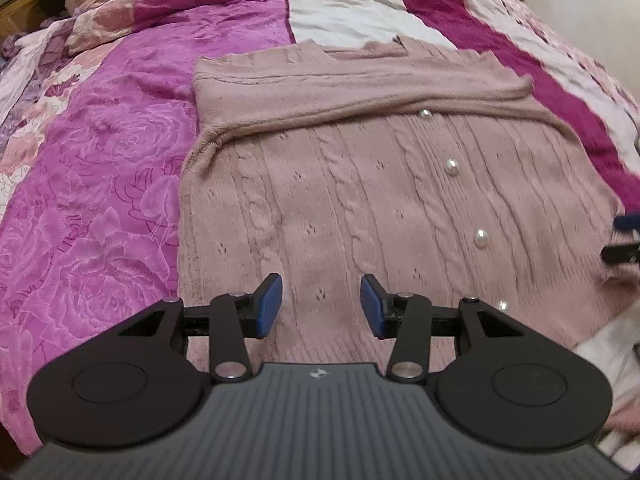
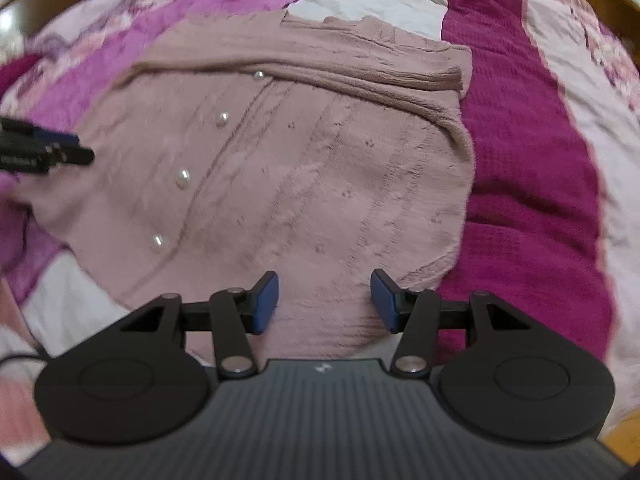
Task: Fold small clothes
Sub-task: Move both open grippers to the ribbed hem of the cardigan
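Currently I see the pink cardigan (image 1: 360,184) lying flat on the bed, on a magenta floral quilt (image 1: 100,200), with both sleeves (image 1: 340,88) folded across its upper part. Pearl buttons (image 1: 452,168) run down the cardigan's front. My left hand-held gripper (image 1: 321,306) hovers over the cardigan's lower left portion, jaws parted about halfway, nothing between the blue pads (image 1: 270,308). My right hand-held gripper (image 2: 324,302) sits over the cardigan's lower right hem, jaws likewise half open, holding nothing. Right wrist view is slightly blurred.
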The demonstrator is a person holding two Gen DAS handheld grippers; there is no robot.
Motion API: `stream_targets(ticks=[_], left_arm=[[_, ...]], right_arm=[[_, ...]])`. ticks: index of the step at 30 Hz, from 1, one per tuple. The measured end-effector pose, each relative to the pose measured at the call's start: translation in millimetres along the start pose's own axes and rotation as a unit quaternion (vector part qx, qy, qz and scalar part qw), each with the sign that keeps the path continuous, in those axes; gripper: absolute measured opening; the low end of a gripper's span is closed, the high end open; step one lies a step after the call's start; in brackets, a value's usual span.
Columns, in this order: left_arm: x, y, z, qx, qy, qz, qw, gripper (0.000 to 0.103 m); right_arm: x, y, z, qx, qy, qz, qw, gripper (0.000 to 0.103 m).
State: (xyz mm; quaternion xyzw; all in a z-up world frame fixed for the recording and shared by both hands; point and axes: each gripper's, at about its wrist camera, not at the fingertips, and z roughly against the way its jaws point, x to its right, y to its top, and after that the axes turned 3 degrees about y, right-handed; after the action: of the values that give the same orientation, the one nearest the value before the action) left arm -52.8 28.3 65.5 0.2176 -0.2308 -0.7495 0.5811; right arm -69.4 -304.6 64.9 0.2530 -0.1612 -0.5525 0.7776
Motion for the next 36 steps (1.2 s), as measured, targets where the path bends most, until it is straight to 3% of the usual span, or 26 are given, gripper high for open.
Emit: stream_targets(ticks=[7,10,13,17,20,23,28,32,36], left_arm=[[-1,-7,8,-0.008,-0.02,-0.005,0.9998,0.052],[1,-10,11,-0.016,-0.051,-0.016,0.9985,0.052],[10,-13,15,-0.031,-0.076,-0.057,0.995,0.053],[22,-19,21,-0.04,-0.079,-0.103,0.9907,0.065],[26,-24,23,-0.049,-0.088,-0.126,0.9869,0.066],[31,-28,23,-0.064,-0.087,-0.151,0.9826,0.067],[43,-37,25,-0.071,-0.088,-0.196,0.9741,0.071],[49,-41,16,-0.08,-0.075,-0.209,0.9718,0.072],[47,-38,9,-0.084,-0.066,-0.202,0.9736,0.072]], right_arm=[[7,-8,18,-0.019,-0.051,0.024,0.998,0.053],[11,-12,25,-0.019,-0.05,0.019,0.998,0.054],[5,-11,31,-0.014,-0.047,0.05,0.998,0.054],[-12,-6,36,-0.006,-0.056,0.107,0.993,0.054],[-26,-1,36,-0.004,-0.02,0.152,0.988,0.054],[-39,-1,26,-0.04,0.009,0.21,0.977,0.054],[-56,-8,5,-0.088,0.015,0.294,0.952,0.053],[-66,-14,-7,-0.093,-0.001,0.336,0.937,0.054],[-74,-15,-21,-0.082,-0.038,0.366,0.926,0.062]])
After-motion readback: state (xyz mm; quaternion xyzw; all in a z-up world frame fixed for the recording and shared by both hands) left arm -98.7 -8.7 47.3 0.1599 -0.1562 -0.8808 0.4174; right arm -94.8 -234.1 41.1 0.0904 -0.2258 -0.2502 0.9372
